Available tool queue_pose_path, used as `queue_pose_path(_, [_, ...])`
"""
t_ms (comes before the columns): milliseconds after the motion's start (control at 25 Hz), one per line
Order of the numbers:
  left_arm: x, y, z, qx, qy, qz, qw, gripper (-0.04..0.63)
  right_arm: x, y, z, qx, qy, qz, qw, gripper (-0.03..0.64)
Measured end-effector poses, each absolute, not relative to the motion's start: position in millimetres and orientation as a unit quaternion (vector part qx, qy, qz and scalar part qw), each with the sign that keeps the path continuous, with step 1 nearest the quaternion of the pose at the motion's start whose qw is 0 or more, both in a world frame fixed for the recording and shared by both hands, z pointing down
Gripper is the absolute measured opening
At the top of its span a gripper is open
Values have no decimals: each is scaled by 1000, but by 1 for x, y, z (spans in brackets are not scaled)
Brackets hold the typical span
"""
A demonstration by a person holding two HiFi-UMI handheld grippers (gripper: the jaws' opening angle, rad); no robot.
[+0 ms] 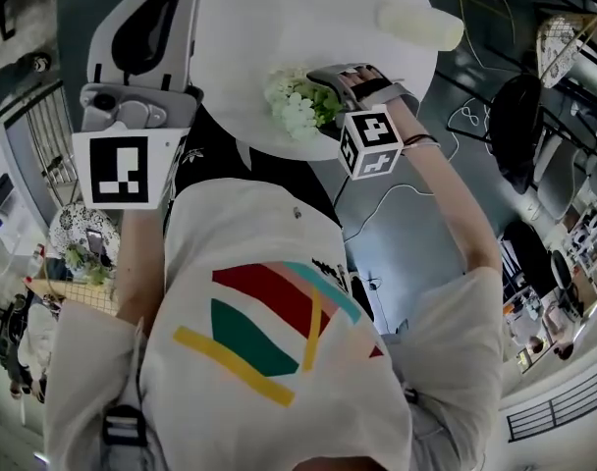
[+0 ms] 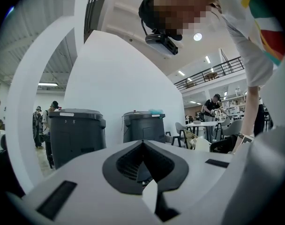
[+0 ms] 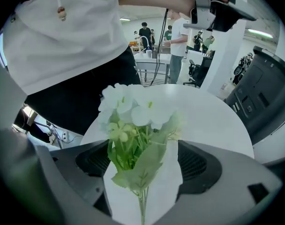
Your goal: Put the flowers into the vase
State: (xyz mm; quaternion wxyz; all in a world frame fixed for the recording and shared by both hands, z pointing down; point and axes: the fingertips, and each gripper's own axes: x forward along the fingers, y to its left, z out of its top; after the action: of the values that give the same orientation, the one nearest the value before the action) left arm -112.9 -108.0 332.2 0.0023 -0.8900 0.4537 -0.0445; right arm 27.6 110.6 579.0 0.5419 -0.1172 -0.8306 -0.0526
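Squarely, frilly white flowers (image 3: 133,108) sit inside the parted right hand-held gripper (image 3: 142,146).

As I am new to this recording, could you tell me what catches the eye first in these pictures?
White flowers with green leaves stand between the open fingers of the right gripper, at the near edge of a round white table. A cream vase is at the table's far side. The left gripper, shut and empty, hangs off the table's left.
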Motion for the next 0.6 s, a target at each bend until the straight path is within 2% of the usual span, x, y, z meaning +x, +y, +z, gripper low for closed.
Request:
queue_pose_path(520, [-127,-119,343,-886,460,-56,-11,0,26,119,606,-158,-796,-30,584,433])
queue_pose_path(600, [-129,-120,345,-885,461,-58,-11,0,26,117,606,-150,-797,-37,584,409])
